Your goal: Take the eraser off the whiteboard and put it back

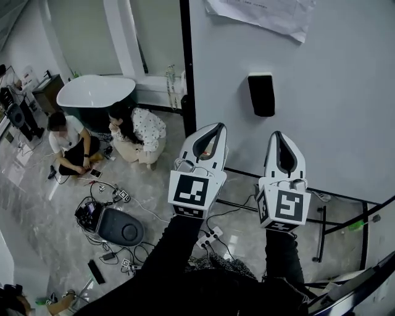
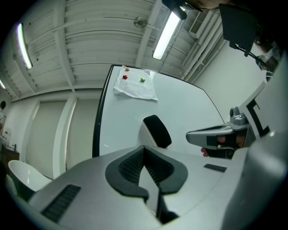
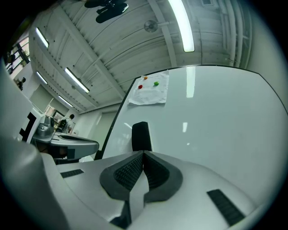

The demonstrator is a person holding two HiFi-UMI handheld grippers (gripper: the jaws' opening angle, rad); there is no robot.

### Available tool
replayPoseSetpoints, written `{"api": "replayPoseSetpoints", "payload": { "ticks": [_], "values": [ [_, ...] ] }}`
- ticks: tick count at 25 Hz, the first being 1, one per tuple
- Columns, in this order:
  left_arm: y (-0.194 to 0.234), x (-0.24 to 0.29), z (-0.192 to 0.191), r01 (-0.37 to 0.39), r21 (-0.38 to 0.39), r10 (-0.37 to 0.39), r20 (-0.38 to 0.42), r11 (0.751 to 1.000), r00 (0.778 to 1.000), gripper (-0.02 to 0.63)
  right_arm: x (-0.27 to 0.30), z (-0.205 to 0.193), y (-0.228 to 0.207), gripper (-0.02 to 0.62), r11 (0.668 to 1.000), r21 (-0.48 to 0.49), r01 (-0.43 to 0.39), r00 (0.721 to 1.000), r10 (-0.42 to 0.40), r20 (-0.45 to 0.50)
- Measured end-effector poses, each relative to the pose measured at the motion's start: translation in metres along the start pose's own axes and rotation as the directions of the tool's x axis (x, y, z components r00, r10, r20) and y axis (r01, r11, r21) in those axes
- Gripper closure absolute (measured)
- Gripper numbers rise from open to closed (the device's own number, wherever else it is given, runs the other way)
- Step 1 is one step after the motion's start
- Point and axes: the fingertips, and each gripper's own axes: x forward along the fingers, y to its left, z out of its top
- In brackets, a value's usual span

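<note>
A black eraser point(image 1: 261, 94) sticks upright on the whiteboard point(image 1: 333, 111), above and ahead of both grippers. My left gripper point(image 1: 213, 129) is shut and empty, its tips below and left of the eraser near the board's black left edge. My right gripper point(image 1: 279, 137) is shut and empty too, just below and right of the eraser. In the left gripper view the eraser point(image 2: 157, 131) stands just beyond my shut left gripper point(image 2: 144, 148), with the right gripper's body point(image 2: 216, 134) alongside. In the right gripper view the eraser point(image 3: 141, 136) lies straight ahead of my right gripper point(image 3: 144, 153).
A sheet of paper point(image 1: 259, 15) is fixed high on the board. Two people point(image 1: 102, 139) crouch on the floor at the left beside a white bathtub point(image 1: 92, 92). Cables and a black device point(image 1: 117, 225) lie on the floor; the board's stand legs point(image 1: 321, 234) run below.
</note>
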Motion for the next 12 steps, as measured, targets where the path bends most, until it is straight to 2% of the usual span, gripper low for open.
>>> {"api": "replayPoseSetpoints", "payload": {
  "ticks": [10,12],
  "values": [
    [0.008,0.004,0.000,0.068,-0.013,-0.067,0.017,0.998,0.998,0.600,0.013,0.000,0.009,0.581,0.997,-0.056,0.047,0.999,-0.048,-0.012],
    [0.009,0.007,-0.001,0.077,-0.015,-0.076,0.018,0.997,0.997,0.600,0.018,0.000,0.009,0.541,0.996,-0.070,0.053,0.998,-0.054,-0.018]
  ]
}}
